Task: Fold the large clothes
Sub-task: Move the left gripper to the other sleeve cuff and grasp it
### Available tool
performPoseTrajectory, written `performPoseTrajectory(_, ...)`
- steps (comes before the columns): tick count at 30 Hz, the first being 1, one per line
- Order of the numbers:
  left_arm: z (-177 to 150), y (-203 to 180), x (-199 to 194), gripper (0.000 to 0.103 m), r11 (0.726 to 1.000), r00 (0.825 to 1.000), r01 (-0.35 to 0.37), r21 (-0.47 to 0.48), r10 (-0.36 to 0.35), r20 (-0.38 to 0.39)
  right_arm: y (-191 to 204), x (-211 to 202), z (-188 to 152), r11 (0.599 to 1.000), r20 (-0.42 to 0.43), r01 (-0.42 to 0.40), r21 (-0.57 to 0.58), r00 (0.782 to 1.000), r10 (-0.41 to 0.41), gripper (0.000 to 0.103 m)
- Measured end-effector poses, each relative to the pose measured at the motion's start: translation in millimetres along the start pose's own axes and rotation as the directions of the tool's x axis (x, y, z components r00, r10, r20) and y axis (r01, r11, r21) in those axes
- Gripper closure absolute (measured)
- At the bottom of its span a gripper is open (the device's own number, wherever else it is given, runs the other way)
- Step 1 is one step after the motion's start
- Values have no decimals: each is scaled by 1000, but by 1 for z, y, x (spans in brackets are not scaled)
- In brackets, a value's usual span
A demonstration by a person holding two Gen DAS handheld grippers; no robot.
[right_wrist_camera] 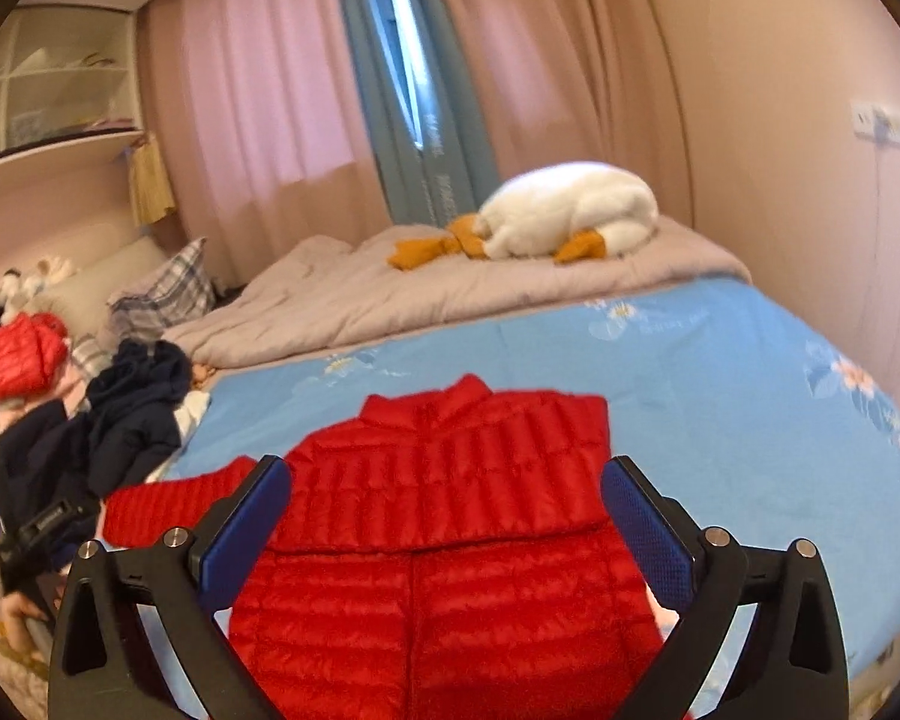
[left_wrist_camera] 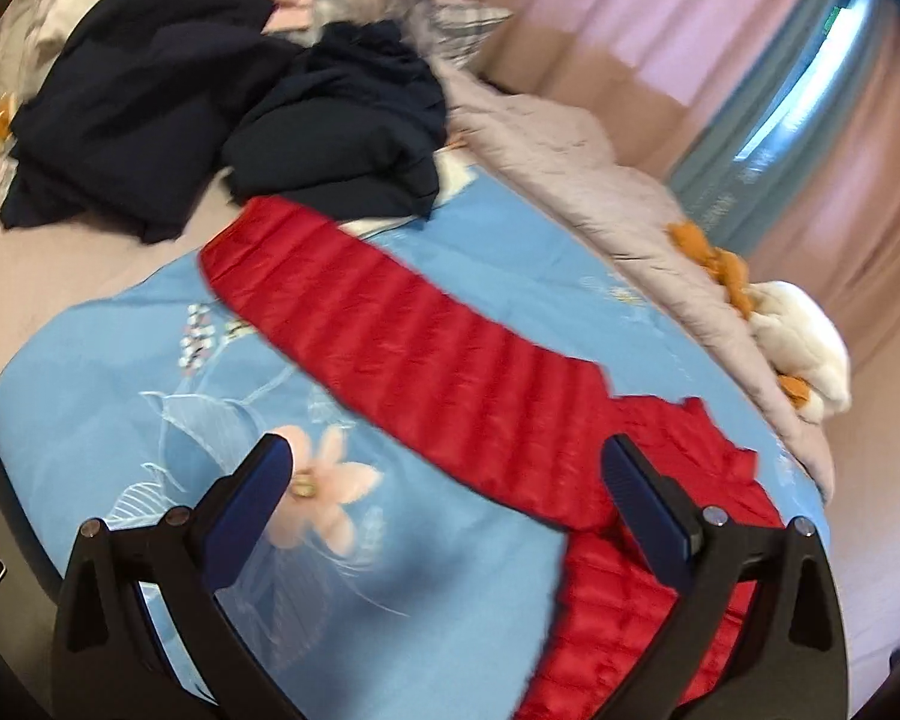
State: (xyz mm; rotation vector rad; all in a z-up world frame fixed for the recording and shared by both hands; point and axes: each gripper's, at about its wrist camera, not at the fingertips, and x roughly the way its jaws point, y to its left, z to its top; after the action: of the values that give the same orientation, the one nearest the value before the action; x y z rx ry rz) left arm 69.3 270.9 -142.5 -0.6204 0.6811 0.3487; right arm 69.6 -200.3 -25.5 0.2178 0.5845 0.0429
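Sleeve-folding comes next: I hover both claws, left gripper [left_wrist_camera: 444, 477] and right gripper [right_wrist_camera: 444, 498], spread and empty, over one red puffer jacket [right_wrist_camera: 450, 516] lying flat on the blue bedspread [right_wrist_camera: 720, 390]. One sleeve [left_wrist_camera: 402, 336] stretches out; I must pinch its cuff.

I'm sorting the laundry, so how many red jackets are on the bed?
2. One red jacket lies spread on the blue sheet below both grippers; another sits bunched on the clothes pile by the pillows. More may be hidden underneath.
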Motion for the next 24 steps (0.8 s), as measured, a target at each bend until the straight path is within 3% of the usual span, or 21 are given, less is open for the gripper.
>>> performPoseTrajectory(5,10,31,28,1,998,999,-31,-56,29,-35,-4,5,-1,987,-31,157,-42,987,-159,1)
performPoseTrajectory(11,20,70,54,4,986,992,-96,-139,83,-95,-20,6,-3,983,-71,185,15,980,-183,1)
performPoseTrajectory(17,32,97,66,9,971,990,-98,-217,73,-117,-18,5,-6,977,-79,215,10,974,-213,1)
performPoseTrajectory(19,36,104,70,13,965,992,-93,-244,68,-110,-19,6,-7,976,-85,216,12,973,-214,1)
performPoseTrajectory(22,44,113,81,23,959,984,-159,-233,133,-123,-21,8,-8,975,-95,221,16,971,-219,1)
performPoseTrajectory(24,46,121,86,24,954,982,-166,-248,139,-125,-22,8,-7,971,-97,237,12,967,-235,1)
